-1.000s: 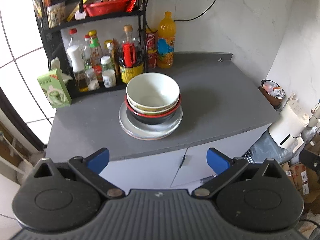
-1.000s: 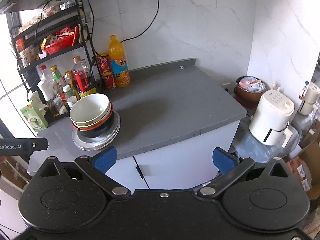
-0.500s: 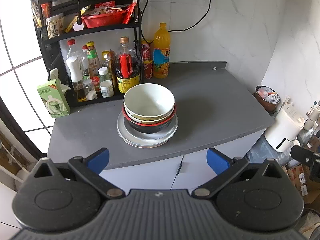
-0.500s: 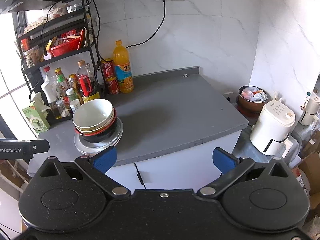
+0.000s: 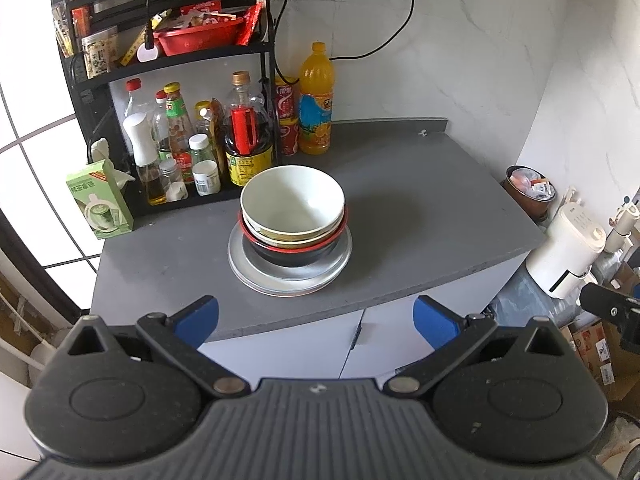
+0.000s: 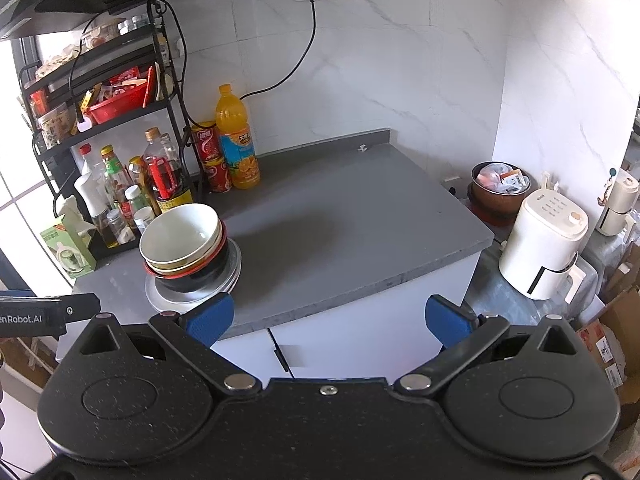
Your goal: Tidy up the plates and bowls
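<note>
Left gripper [image 5: 316, 316]: black two-finger tool with blue pads, lower centre of the left wrist view; jaws spread wide, nothing between them, short of the counter edge.
Right gripper [image 6: 327, 318]: same build, lower centre of the right wrist view; jaws wide apart and empty.
Stack of bowls [image 5: 293, 210]: nested upright, a white bowl on top, a cream one under it, then a red-rimmed black bowl, centre of the left wrist view.
Round grey metal plates [image 5: 256, 276]: stacked flat under the bowls, on the grey stone countertop [image 5: 420, 216].
Stack in right wrist view: centre left, bowls [image 6: 182, 238] leaning slightly.
Black wire rack of sauce bottles [image 5: 180, 128]: upper left, just behind the stack.
Orange juice bottle [image 5: 316, 100]: upright beside the rack, against the marble wall.
White appliance [image 6: 542, 242]: right edge, beyond the counter.
</note>
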`<action>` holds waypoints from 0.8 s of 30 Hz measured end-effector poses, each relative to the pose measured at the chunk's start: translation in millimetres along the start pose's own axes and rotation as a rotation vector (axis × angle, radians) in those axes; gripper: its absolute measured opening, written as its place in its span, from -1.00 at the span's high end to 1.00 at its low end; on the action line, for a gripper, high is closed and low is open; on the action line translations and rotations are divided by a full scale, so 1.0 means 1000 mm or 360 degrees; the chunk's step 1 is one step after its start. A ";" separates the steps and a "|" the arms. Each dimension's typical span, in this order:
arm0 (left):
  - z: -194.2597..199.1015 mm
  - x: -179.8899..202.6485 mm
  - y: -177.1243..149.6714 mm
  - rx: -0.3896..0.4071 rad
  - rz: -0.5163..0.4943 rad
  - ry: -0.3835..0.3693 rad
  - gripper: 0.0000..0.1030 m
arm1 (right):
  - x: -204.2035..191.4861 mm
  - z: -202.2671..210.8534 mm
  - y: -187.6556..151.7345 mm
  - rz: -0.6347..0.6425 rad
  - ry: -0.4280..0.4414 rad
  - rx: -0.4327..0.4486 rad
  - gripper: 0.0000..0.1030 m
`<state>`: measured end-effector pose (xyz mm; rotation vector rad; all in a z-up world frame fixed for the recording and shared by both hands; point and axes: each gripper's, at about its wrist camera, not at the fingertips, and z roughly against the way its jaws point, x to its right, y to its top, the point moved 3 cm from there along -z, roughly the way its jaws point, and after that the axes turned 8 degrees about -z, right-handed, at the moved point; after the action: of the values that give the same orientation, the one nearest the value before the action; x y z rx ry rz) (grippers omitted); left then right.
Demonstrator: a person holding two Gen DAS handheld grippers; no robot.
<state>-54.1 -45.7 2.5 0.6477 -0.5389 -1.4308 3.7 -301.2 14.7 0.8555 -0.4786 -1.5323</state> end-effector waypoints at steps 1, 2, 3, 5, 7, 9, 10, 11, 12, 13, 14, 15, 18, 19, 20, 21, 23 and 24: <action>0.000 0.001 0.000 0.0001 -0.0005 -0.0008 -0.99 | -0.001 -0.001 0.000 -0.0004 -0.0004 -0.0001 -1.00; 0.000 0.001 0.000 0.0000 -0.0011 -0.0012 -0.99 | -0.001 -0.001 0.000 -0.0008 -0.0003 -0.0004 -1.00; -0.001 0.002 0.000 -0.0003 -0.0018 -0.0011 -0.99 | -0.001 -0.001 -0.001 -0.0012 0.0000 -0.0008 -1.00; -0.002 0.002 -0.001 -0.0012 -0.0018 -0.0007 -0.99 | -0.001 -0.001 -0.001 -0.0009 0.0002 -0.0011 -1.00; -0.003 0.001 -0.001 -0.0016 -0.0017 -0.0011 -0.99 | -0.002 0.000 -0.002 -0.0008 0.0005 -0.0012 -1.00; -0.002 0.000 -0.001 -0.0016 -0.0012 -0.0015 -0.99 | -0.002 0.000 -0.002 -0.0002 0.0005 -0.0011 -1.00; -0.003 0.000 -0.001 -0.0017 -0.0009 -0.0017 -0.99 | -0.002 0.000 -0.002 -0.0001 0.0009 -0.0013 -1.00; -0.003 -0.001 -0.001 -0.0018 -0.0006 -0.0017 -0.99 | -0.002 -0.001 -0.002 -0.0001 0.0016 -0.0017 -1.00; -0.004 -0.002 -0.001 -0.0021 -0.0001 -0.0017 -0.99 | -0.003 -0.002 -0.003 0.0000 0.0022 -0.0021 -1.00; -0.004 -0.002 0.000 -0.0022 0.0001 -0.0019 -0.99 | -0.003 -0.002 -0.004 0.0004 0.0028 -0.0025 -1.00; -0.004 -0.002 0.000 -0.0022 -0.0002 -0.0021 -0.99 | -0.005 -0.002 -0.004 0.0012 0.0033 -0.0027 -1.00; -0.004 -0.002 0.001 -0.0021 -0.0009 -0.0022 -0.99 | -0.007 -0.001 -0.005 0.0019 0.0036 -0.0024 -1.00; -0.003 -0.001 0.004 -0.0011 -0.0039 -0.0024 -0.99 | -0.009 0.000 -0.004 0.0029 0.0033 -0.0012 -1.00; -0.003 0.000 0.004 -0.0006 -0.0048 -0.0025 -0.99 | -0.010 0.000 -0.004 0.0026 0.0030 -0.0007 -1.00; -0.002 0.001 0.006 0.0001 -0.0056 -0.0028 -0.99 | -0.010 0.000 -0.003 0.0020 0.0027 -0.0003 -1.00; -0.002 0.001 0.007 0.0004 -0.0061 -0.0031 -0.99 | -0.010 0.000 -0.003 0.0013 0.0022 0.0001 -1.00; -0.002 0.001 0.009 0.0007 -0.0069 -0.0039 -0.99 | -0.010 0.000 -0.003 0.0006 0.0016 0.0004 -1.00; -0.002 0.001 0.009 0.0007 -0.0074 -0.0041 -0.99 | -0.010 0.001 -0.003 0.0002 0.0013 0.0007 -1.00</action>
<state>-45.8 -46.6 7.5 0.6494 -0.5504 -1.4840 0.7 -291.2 15.5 0.8647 -0.4766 -1.5267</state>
